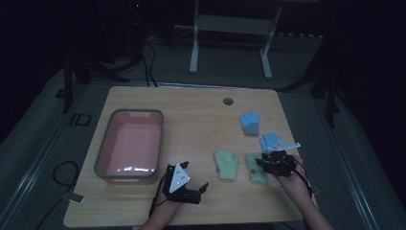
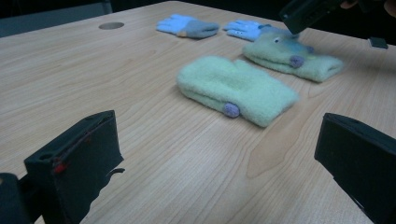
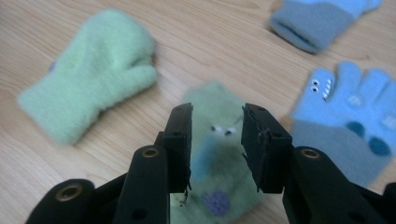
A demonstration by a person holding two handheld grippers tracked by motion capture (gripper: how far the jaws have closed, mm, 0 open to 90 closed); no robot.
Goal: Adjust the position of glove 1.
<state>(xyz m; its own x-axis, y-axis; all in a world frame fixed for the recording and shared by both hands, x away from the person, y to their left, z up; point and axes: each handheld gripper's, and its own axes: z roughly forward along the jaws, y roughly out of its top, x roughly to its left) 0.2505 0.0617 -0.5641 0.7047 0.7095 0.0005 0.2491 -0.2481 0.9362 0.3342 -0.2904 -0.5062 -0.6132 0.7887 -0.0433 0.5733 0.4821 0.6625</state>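
Observation:
Two pale green mittens lie near the table's front. The plain one (image 1: 226, 164) (image 2: 233, 86) (image 3: 93, 74) is on the left. The one with a face (image 1: 256, 171) (image 2: 289, 56) (image 3: 215, 158) is on the right. My right gripper (image 1: 262, 162) (image 3: 217, 135) hovers just above the face mitten, its jaws a little apart with nothing pressed between them. My left gripper (image 1: 195, 176) (image 2: 219, 154) rests low at the front of the table, jaws wide open and facing the plain mitten. Two blue gloves (image 1: 250, 123) (image 1: 270, 141) lie farther back on the right.
A pink basin with a grey rim (image 1: 160, 139) stands empty on the left half of the wooden table (image 1: 191, 120). A round cable hole (image 1: 228, 101) sits near the far edge. A white frame stands on the floor beyond the table.

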